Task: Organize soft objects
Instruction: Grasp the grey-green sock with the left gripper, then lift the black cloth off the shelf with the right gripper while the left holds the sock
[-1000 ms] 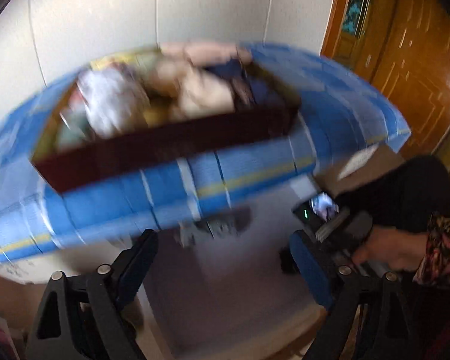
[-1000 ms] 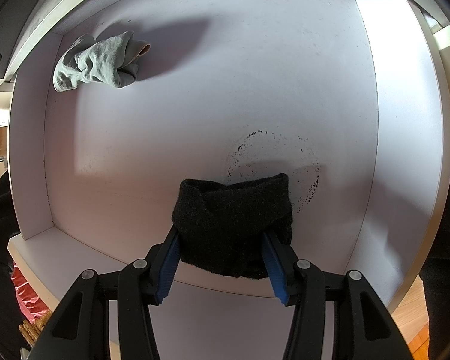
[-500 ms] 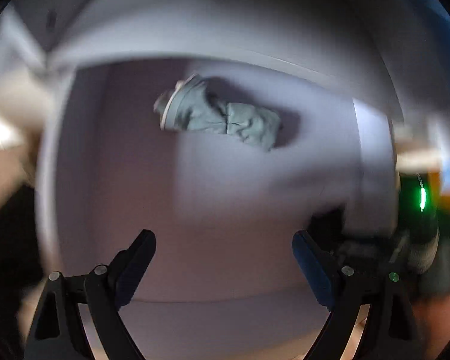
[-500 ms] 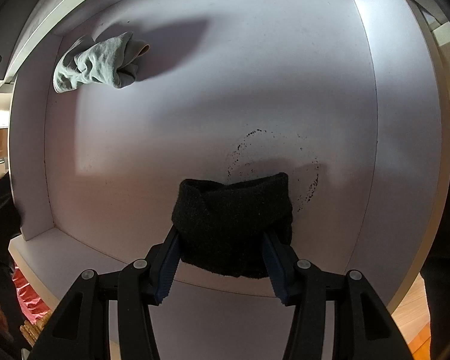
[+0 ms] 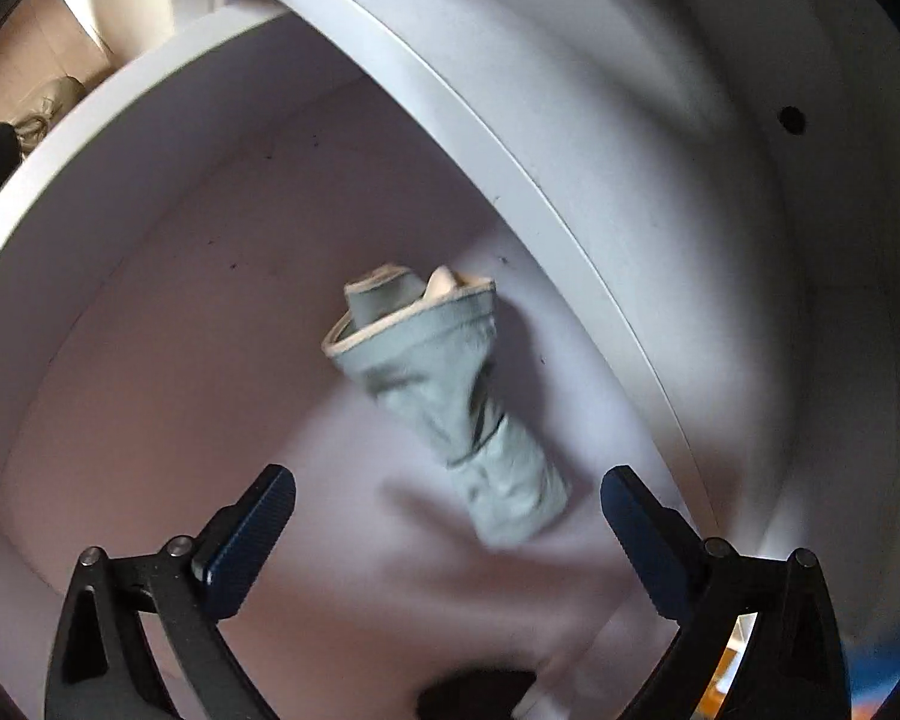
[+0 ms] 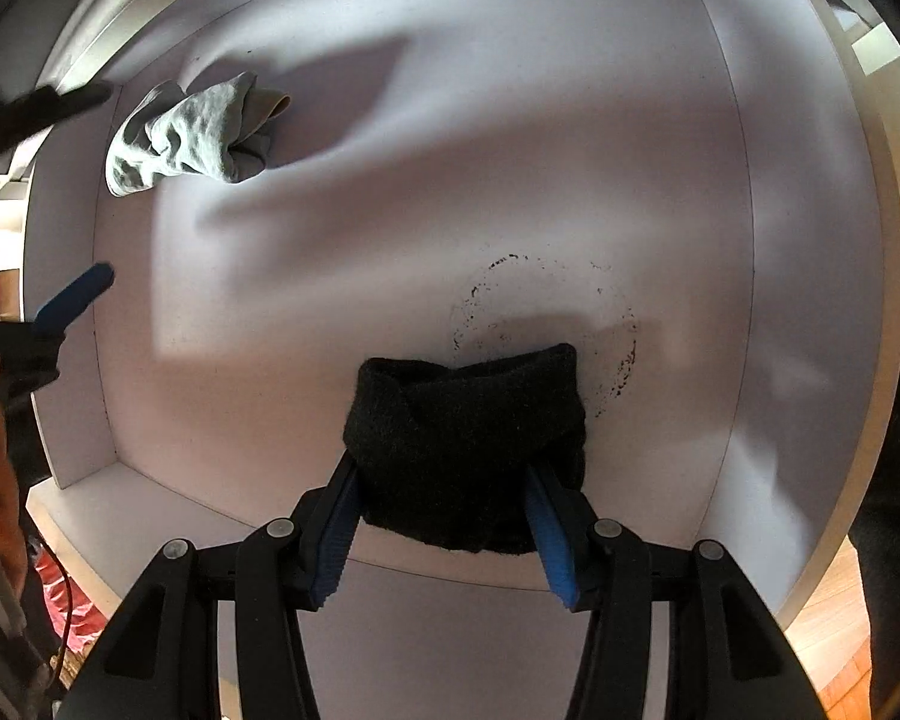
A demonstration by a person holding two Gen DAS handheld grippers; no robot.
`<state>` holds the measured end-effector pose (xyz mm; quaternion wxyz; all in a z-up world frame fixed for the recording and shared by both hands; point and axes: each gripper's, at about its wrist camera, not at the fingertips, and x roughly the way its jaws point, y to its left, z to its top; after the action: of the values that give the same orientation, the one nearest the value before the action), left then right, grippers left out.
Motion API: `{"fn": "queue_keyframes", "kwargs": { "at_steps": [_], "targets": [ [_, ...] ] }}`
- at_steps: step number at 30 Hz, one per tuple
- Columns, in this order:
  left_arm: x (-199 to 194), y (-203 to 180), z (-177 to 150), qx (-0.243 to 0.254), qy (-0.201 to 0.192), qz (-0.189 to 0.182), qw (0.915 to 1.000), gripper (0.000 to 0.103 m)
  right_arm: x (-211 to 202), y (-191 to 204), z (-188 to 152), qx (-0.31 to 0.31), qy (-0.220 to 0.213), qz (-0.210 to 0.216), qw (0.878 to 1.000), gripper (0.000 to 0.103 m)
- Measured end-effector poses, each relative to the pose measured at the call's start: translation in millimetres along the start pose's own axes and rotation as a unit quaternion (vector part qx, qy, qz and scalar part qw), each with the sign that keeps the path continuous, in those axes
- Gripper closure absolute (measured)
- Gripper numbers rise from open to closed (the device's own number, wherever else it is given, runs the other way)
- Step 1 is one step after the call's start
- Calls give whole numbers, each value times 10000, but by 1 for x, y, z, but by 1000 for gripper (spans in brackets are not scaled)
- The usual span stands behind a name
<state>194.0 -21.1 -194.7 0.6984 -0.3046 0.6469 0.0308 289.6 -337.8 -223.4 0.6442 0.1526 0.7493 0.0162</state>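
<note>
Down into the white drawer (image 5: 150, 138) came the left gripper (image 5: 447, 534), fingers spreading, none touching the grey-green sock (image 5: 444, 396).

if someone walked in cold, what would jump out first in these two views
A black sock pinched in the right gripper, low over the white drawer. Then a rolled grey-green sock lying at the drawer's far corner, with the left gripper, jaws opening, hanging over it with nothing gripped.
</note>
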Motion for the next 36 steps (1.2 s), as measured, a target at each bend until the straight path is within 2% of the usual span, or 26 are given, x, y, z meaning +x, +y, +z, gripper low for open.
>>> {"fn": "queue_keyframes", "kwargs": {
  "at_steps": [3,6,8,10,13,15,18,20,22,23,27,30,32,33,36],
  "targets": [
    [10,-17,1,195,-113,344,9992,4,-1,-4,-2,15,-1,23,10000,50],
    [21,-32,4,577,-115,813,9950,19,-1,-8,-2,71,17,97,9999,50],
    [25,-32,4,741,11,892,9933,32,-2,-11,-1,125,21,146,9998,50],
    [26,-27,3,874,182,754,9932,38,-2,-14,-1,165,24,174,9997,50],
    [19,-22,-1,1342,337,875,9865,43,-3,-16,-1,192,27,169,9997,50],
    [12,-15,-8,1784,509,1122,9762,43,-3,-17,-1,195,26,163,9997,50],
    [0,4,-14,1989,551,1517,9666,40,-3,-17,-1,196,23,162,9997,50],
    [-3,12,-17,1961,537,1660,9649,26,-4,-15,-1,192,24,152,9997,50],
    [-4,15,-17,1947,469,1562,9672,23,-4,-16,-1,174,24,134,9998,50],
    [-2,14,-18,2034,448,1557,9656,23,-4,-16,0,157,22,122,9998,50],
    [4,0,-19,2574,299,1564,9531,24,-5,-17,0,102,14,93,9999,50],
    [10,-15,-21,2878,364,1575,9440,38,-5,-16,1,29,19,34,10000,50],
    [14,-23,-17,2997,485,1501,9409,64,-5,-15,1,-42,18,-23,10000,50],
    [14,-19,-16,3079,518,1529,9376,69,-5,-15,1,-58,18,-37,10000,50],
    [8,-13,-20,3336,559,1604,9273,69,-6,-14,1,-39,8,-22,10000,50]
  ]
}}
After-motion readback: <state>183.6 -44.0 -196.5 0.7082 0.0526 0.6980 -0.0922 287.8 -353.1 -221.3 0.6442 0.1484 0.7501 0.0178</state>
